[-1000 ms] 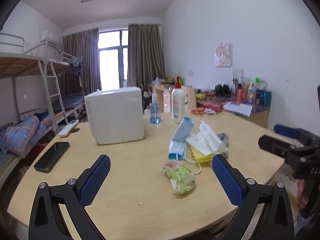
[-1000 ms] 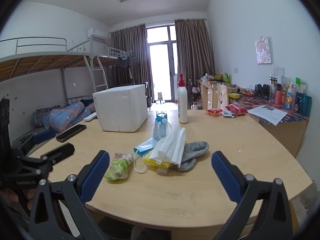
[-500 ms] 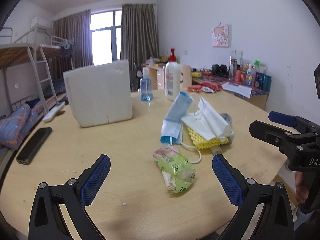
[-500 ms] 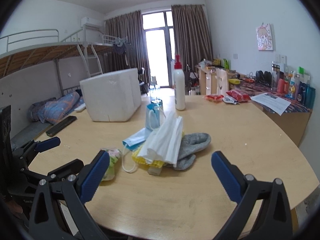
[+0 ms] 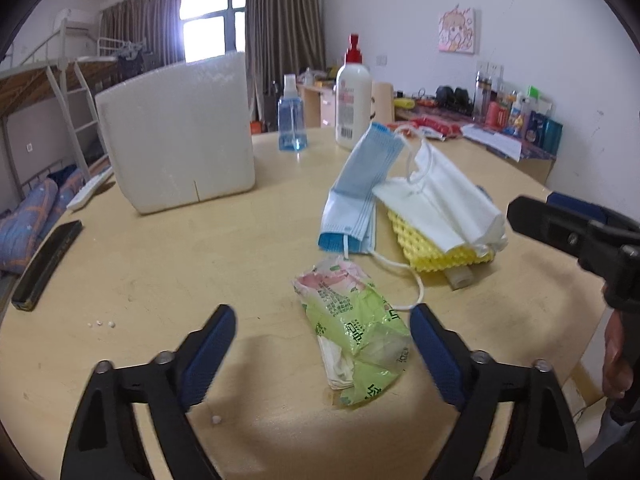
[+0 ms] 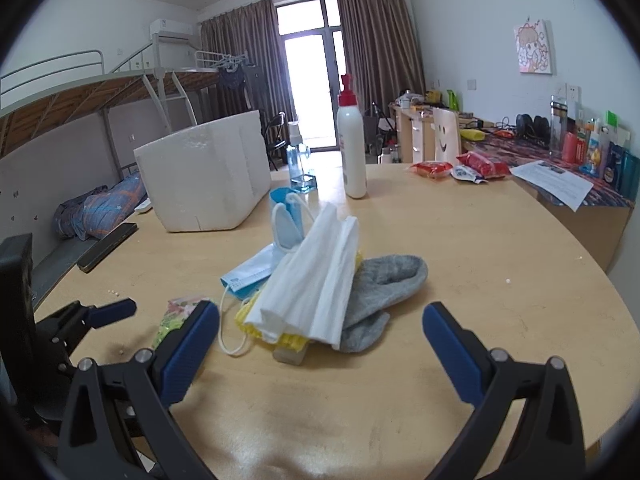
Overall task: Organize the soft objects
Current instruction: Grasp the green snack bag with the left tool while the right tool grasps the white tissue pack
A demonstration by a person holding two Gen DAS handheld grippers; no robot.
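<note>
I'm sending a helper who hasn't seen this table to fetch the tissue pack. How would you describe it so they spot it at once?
Start at the big white foam box on the round wooden table, then look toward the near edge, just in front of the pile of face masks. The tissue pack lies flat by itself there. It is the only crinkled green and pink plastic wrapper.

Dorm rm: bunk bed (image 6: 100,92), curtained window (image 6: 308,68).

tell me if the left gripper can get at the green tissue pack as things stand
Probably yes. The left gripper is open, and the green tissue pack lies on the table between its fingers, slightly nearer the right one. Only a white mask loop lies close by; nothing covers the pack.
</note>
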